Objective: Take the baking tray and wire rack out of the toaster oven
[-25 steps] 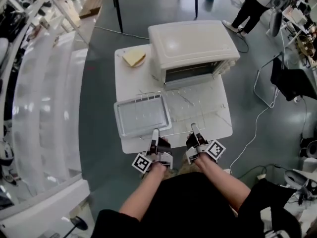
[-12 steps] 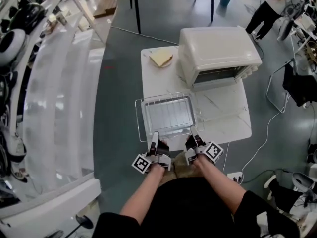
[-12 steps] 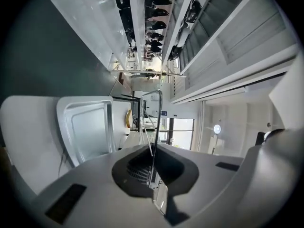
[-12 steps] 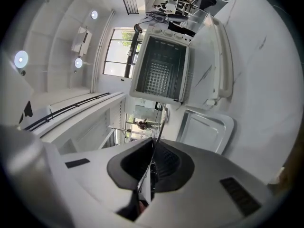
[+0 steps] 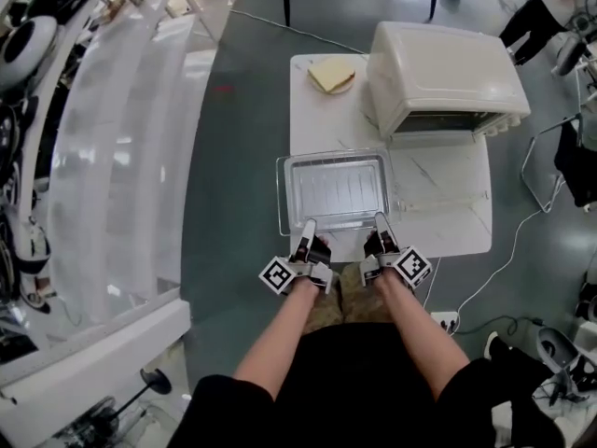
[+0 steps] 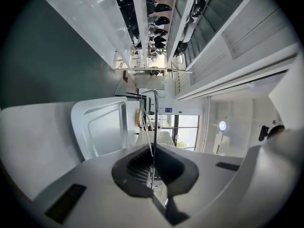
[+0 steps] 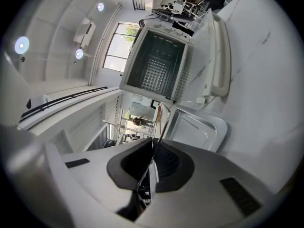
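A wire rack (image 5: 279, 196) lies level over the silver baking tray (image 5: 377, 220) on the white table (image 5: 457, 231), its left edge past the tray's rim. My left gripper (image 5: 307, 232) is shut on the rack's near wire at the left, and my right gripper (image 5: 381, 225) is shut on the same wire at the right. In the left gripper view the thin wire (image 6: 155, 122) runs out of the shut gripper (image 6: 153, 171), with the tray (image 6: 102, 127) beyond. In the right gripper view the wire (image 7: 160, 127) leaves the shut gripper (image 7: 151, 171). The white toaster oven (image 7: 159, 65) stands open and looks empty.
The toaster oven (image 5: 443, 73) stands at the table's back right, its glass door (image 5: 438, 180) folded down beside the tray. A plate with a slice of bread (image 5: 331, 75) sits at the back left. A cable (image 5: 508, 250) runs over the floor at the right.
Both grippers have carried the wire rack leftwards, from in front of the oven door to over the baking tray, and lowered it there. Their grip has not changed.
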